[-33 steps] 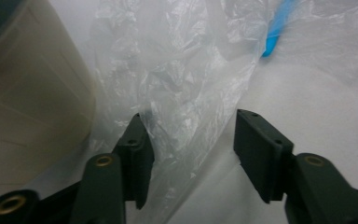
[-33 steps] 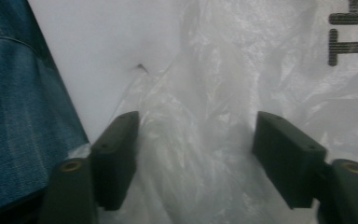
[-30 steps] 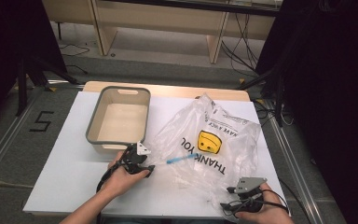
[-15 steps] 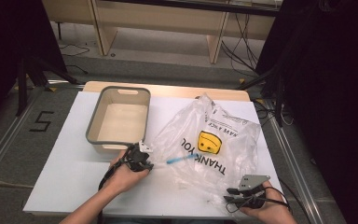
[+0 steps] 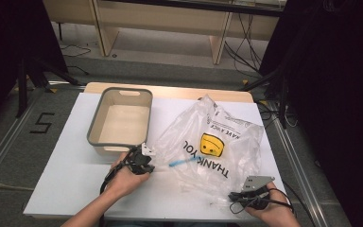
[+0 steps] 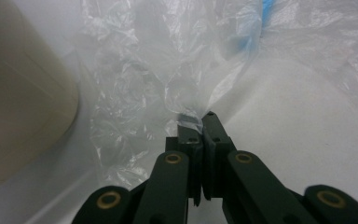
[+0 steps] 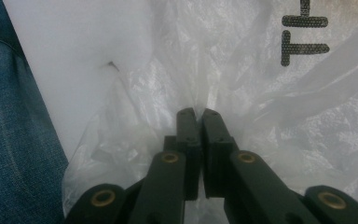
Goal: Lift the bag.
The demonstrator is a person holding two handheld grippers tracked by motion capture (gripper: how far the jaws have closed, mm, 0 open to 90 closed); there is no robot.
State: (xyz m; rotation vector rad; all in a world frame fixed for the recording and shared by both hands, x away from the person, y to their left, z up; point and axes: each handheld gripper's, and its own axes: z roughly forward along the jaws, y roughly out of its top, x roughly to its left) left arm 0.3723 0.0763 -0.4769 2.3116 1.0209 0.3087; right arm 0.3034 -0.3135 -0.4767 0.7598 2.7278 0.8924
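A crumpled clear plastic bag with a yellow smiley and "THANK YOU" print lies on the white table. A blue object shows through it. My left gripper is at the bag's left edge. In the left gripper view its jaws have just been closing and are shut on a pinch of the bag's film. My right gripper is at the bag's near right corner. Its jaws have also just been closing and are shut on the film.
A grey-rimmed beige bin stands empty just left of the bag, close behind my left hand, and shows as a beige wall in the left gripper view. The table's near edge runs under both hands. Blue denim lies beside the right gripper.
The right hand has shifted slightly at the bag's corner. The left hand, the bag and the bin look unmoved.
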